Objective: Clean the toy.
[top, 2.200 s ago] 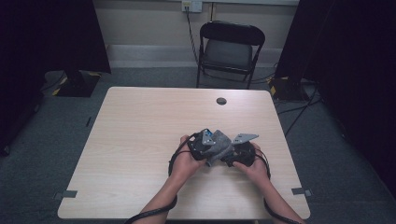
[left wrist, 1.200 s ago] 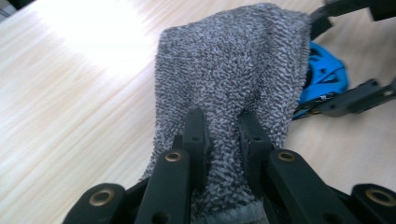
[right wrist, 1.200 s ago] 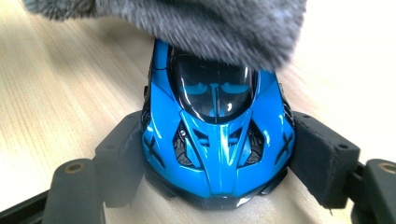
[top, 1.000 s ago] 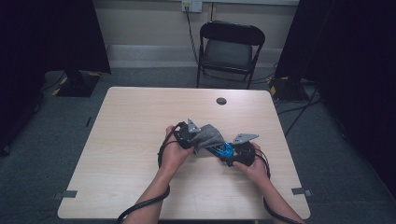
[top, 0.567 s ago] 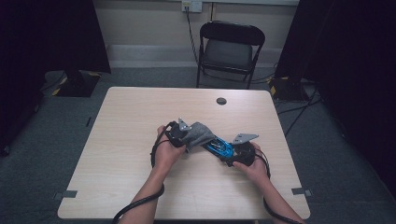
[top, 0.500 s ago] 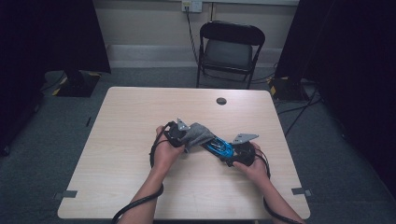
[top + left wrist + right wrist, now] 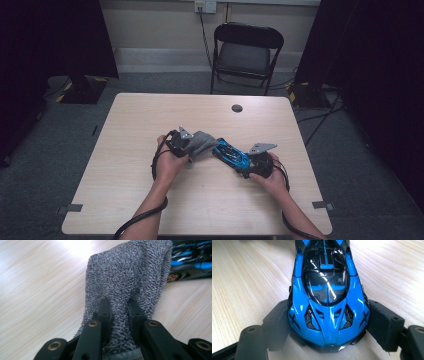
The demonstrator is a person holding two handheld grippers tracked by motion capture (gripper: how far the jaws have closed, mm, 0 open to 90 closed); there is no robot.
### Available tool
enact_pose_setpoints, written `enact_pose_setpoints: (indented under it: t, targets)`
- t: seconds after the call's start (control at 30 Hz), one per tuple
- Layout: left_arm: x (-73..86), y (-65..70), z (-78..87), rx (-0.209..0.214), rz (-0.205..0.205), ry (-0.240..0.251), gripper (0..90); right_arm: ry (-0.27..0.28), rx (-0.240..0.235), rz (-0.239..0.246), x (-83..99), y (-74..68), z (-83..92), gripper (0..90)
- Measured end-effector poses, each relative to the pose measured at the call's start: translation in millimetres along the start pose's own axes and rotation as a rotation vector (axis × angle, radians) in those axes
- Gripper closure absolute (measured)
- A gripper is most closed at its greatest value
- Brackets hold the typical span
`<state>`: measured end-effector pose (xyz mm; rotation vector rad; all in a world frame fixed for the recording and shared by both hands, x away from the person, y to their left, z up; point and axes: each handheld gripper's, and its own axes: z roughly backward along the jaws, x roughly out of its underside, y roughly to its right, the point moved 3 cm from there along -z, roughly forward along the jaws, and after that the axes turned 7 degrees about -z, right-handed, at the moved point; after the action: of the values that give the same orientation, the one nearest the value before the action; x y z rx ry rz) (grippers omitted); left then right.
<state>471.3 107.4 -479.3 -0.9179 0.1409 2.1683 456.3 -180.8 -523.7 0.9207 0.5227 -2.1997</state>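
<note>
A blue and black toy car (image 7: 231, 154) lies on the wooden table (image 7: 200, 200) near its middle. My right gripper (image 7: 248, 169) is shut on the car's rear end, and its pads press both flanks of the car (image 7: 328, 290) around the right gripper (image 7: 329, 323). A grey knitted sock (image 7: 201, 142) stretches from the car's front toward the left. My left gripper (image 7: 189, 149) is shut on the sock's end. Bunched fabric of the sock (image 7: 130, 272) sits pinched between the jaws of the left gripper (image 7: 118, 306). The sock's far end covers the car (image 7: 187, 265).
A small black round disc (image 7: 237, 108) lies near the table's far edge. A black folding chair (image 7: 247, 50) stands behind the table. Cables trail from both grippers off the front edge. Bare tabletop lies to the left and in front.
My left hand has drawn the sock leftward, away from the right gripper, and more of the blue car is uncovered. The right hand and the car have stayed put.
</note>
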Motion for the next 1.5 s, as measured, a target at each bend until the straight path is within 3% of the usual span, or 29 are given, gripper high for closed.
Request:
enact_pose_setpoints:
  t: [0.23,0.5,0.67,1.03,1.5]
  targets:
    - [7.7,-9.9,15.4,-0.012,0.048,0.028,76.8,0.000,0.000,0.000,0.0,-0.1,0.0,25.2]
    - [4.5,-10.5,34.0,-0.006,0.059,0.080,76.7,0.000,0.000,-0.001,0.0,-0.1,0.0,25.2]
    - [-6.5,1.0,39.0,0.015,0.039,0.126,76.7,0.000,0.000,-0.001,0.0,-0.1,0.0,25.2]
    - [-29.5,32.6,34.1,0.097,-0.004,0.172,76.8,0.000,0.000,-0.001,0.0,-0.1,0.0,25.2]
    - [-43.4,70.3,17.2,0.139,-0.082,0.158,76.8,0.000,0.000,-0.001,0.0,0.0,0.0,25.2]
